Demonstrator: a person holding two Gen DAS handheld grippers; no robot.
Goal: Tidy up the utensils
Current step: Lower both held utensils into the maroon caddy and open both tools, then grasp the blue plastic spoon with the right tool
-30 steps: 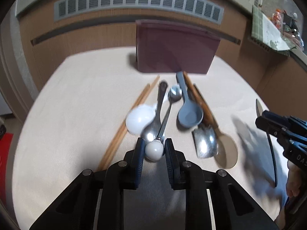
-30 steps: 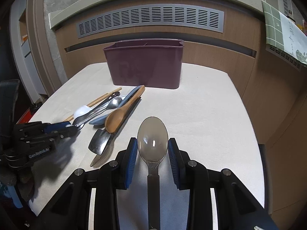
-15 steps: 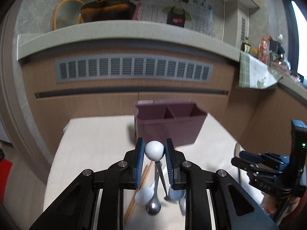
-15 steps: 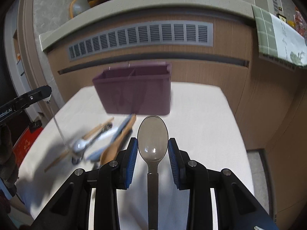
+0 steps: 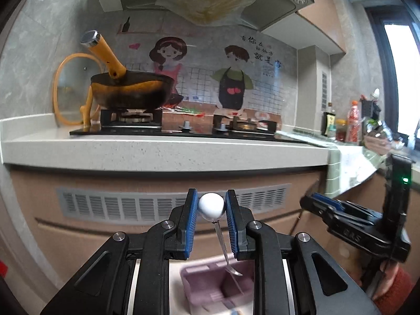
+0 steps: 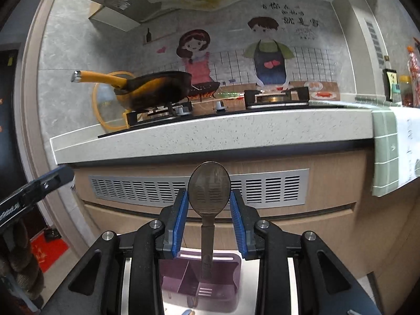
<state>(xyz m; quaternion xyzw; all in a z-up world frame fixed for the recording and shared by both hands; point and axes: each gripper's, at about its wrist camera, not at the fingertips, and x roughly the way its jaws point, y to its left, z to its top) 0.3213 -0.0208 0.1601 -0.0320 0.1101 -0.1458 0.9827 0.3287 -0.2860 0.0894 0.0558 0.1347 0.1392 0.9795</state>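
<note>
My left gripper (image 5: pixel 211 208) is shut on the white ball end (image 5: pixel 211 206) of a thin metal spoon whose small bowl (image 5: pixel 233 271) hangs down over the purple two-compartment caddy (image 5: pixel 191 288). My right gripper (image 6: pixel 209 202) is shut on a translucent brown spoon (image 6: pixel 209 191), bowl upward, its handle (image 6: pixel 206 252) pointing down over the same caddy (image 6: pixel 236 278). Both grippers are raised high and tilted toward the kitchen counter. The right gripper also shows in the left wrist view (image 5: pixel 309 200), and the left gripper shows in the right wrist view (image 6: pixel 65 174).
A speckled counter (image 5: pixel 162 152) with a gas hob and a yellow-handled pan (image 5: pixel 131 92) stands behind. A slotted vent (image 6: pixel 199 189) runs under it. A green cloth (image 6: pixel 388 144) hangs at the right. The table and the other utensils are out of view.
Both grippers have lifted and tilted up from the table, carrying their spoons. The utensil pile has dropped out of sight and the caddy now lies directly below both spoons.
</note>
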